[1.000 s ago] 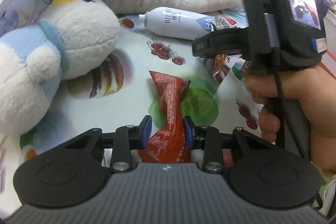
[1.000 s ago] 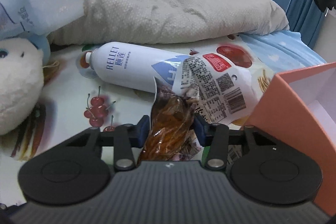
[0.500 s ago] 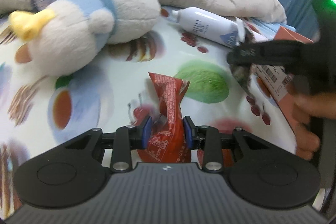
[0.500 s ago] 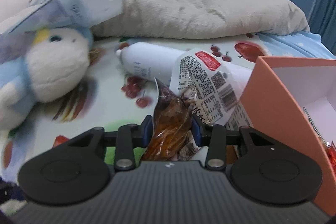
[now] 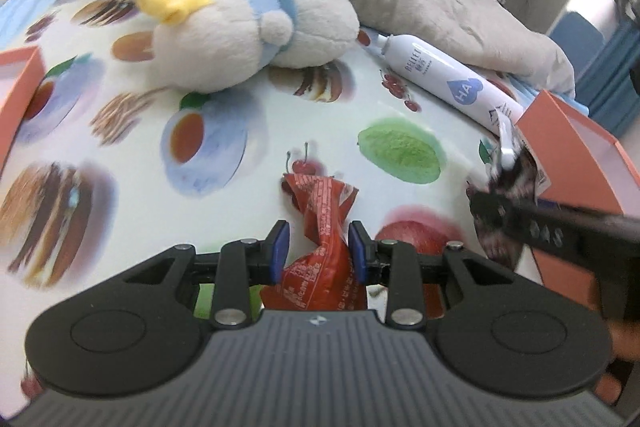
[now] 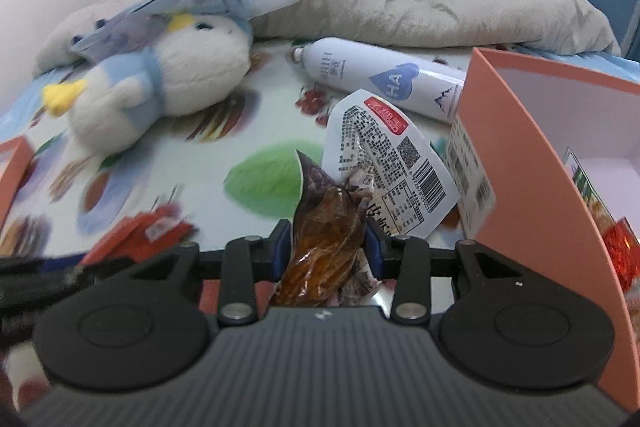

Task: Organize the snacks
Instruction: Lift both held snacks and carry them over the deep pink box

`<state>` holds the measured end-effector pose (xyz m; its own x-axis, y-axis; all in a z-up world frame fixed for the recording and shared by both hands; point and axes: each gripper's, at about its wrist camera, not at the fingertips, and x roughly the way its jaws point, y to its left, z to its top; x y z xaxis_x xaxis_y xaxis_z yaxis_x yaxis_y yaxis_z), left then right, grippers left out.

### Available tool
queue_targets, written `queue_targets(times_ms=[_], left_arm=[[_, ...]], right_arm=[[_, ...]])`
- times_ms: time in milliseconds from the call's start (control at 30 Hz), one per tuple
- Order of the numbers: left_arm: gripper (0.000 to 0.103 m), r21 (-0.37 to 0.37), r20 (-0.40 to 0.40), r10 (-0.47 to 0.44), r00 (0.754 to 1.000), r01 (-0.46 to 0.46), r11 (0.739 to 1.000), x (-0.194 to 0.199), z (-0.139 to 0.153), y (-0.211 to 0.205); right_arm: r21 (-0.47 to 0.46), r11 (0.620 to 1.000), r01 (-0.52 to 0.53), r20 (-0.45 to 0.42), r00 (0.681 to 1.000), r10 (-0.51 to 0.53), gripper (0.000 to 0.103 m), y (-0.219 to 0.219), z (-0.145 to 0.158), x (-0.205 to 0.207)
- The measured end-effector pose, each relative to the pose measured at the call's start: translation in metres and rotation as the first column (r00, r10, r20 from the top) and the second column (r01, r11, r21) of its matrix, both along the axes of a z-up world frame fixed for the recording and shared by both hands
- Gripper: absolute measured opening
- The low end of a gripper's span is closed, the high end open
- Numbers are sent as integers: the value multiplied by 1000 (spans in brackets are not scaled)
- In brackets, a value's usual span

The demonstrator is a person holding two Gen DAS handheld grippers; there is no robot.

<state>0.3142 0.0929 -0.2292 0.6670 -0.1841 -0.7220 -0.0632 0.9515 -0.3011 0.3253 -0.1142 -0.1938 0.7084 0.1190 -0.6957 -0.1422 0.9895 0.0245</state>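
The left gripper (image 5: pixel 318 253) pinches a crumpled red snack packet (image 5: pixel 320 227) low in the centre of the left wrist view; the packet is bunched between the blue pads and its twisted top sticks up past them, so the hold looks to be on loose film, not on the contents. The right gripper (image 6: pixel 326 255) clamps a brown translucent snack pouch (image 6: pixel 326 227) at the bottom centre of the right wrist view, with its white printed label (image 6: pixel 384 155) flapping free to the upper right. The open salmon-pink box (image 6: pixel 532 163) stands at the right of that frame, its near wall just beside the pouch, and some wrapped snacks already lie inside at the far right. One risk, as I judge it, is that the dangling label or the pouch's tail catches the box wall on the way in and drags the pouch out of the pads. Another is that slick film slides out of either grip mid-carry and drops onto the printed sheet (image 5: pixel 240 155). The two grippers are close together at the right of the left wrist view, so they could knock each other. The white spray can (image 6: pixel 380 79) lies near the box and could be nudged and roll.
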Motion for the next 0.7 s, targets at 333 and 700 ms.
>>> queue_targets(times_ms=[333, 700], left_arm=[[31, -16, -3, 64, 998, -64, 998, -42, 26, -9], [29, 10, -13, 36, 999, -36, 999, -83, 32, -36]], right_arm=[[40, 996, -76, 11, 997, 75, 41, -21, 20, -63], [37, 994, -104, 18, 994, 103, 41, -35, 18, -105]])
